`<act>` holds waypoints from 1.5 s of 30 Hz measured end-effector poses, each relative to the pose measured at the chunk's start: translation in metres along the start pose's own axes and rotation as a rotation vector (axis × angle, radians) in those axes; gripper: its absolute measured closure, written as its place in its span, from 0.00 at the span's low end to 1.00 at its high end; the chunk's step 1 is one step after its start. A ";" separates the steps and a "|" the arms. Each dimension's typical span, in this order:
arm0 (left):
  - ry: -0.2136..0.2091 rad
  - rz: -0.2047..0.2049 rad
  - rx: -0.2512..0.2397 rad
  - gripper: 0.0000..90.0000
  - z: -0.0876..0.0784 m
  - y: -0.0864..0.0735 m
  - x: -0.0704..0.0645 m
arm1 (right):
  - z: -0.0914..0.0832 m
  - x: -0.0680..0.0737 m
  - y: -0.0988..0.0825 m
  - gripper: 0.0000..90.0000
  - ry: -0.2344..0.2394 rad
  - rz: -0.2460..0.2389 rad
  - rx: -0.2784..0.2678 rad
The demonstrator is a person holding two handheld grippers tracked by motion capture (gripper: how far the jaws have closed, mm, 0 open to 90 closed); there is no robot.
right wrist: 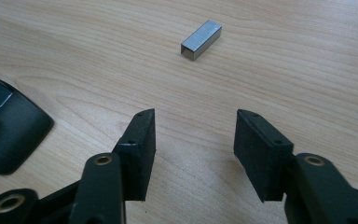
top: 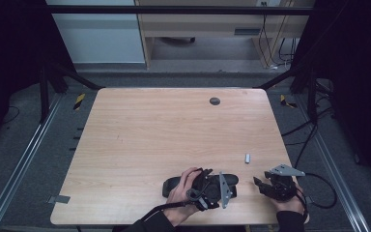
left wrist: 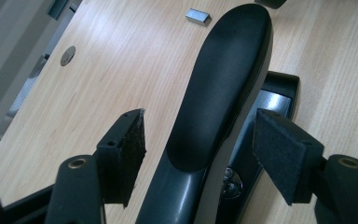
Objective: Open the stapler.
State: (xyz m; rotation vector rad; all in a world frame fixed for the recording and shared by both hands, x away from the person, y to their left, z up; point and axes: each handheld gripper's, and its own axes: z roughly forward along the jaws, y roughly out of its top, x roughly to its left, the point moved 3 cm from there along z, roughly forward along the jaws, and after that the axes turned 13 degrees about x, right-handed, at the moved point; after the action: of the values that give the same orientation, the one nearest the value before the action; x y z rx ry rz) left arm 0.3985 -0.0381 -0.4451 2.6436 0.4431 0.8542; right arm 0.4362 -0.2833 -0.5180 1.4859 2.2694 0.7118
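While the left gripper's parted jaws straddle the black stapler untouched, the right gripper's jaws gape.

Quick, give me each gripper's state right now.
Left gripper: open, jaws astride the black stapler, pads not touching.
Right gripper: open, empty, short of the staple block.

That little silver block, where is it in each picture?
High view: the little silver block lies on the table's right side, just beyond the black stapler.
Left gripper view: the block sits at the top, left of the stapler's tip.
Right gripper view: the block sits near the top middle, beyond the open right tool.
Shared landmark: the black stapler, beside the block in all three.
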 end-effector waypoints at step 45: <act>0.122 0.095 0.046 0.53 0.016 0.011 -0.015 | -0.013 0.038 0.004 0.96 0.166 -0.096 -0.045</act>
State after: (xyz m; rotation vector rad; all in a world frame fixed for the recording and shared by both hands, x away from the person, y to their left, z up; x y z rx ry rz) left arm 0.3983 -0.0569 -0.4606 2.6830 0.3735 1.0518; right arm 0.4178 -0.2502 -0.5054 1.3319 2.4105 0.8803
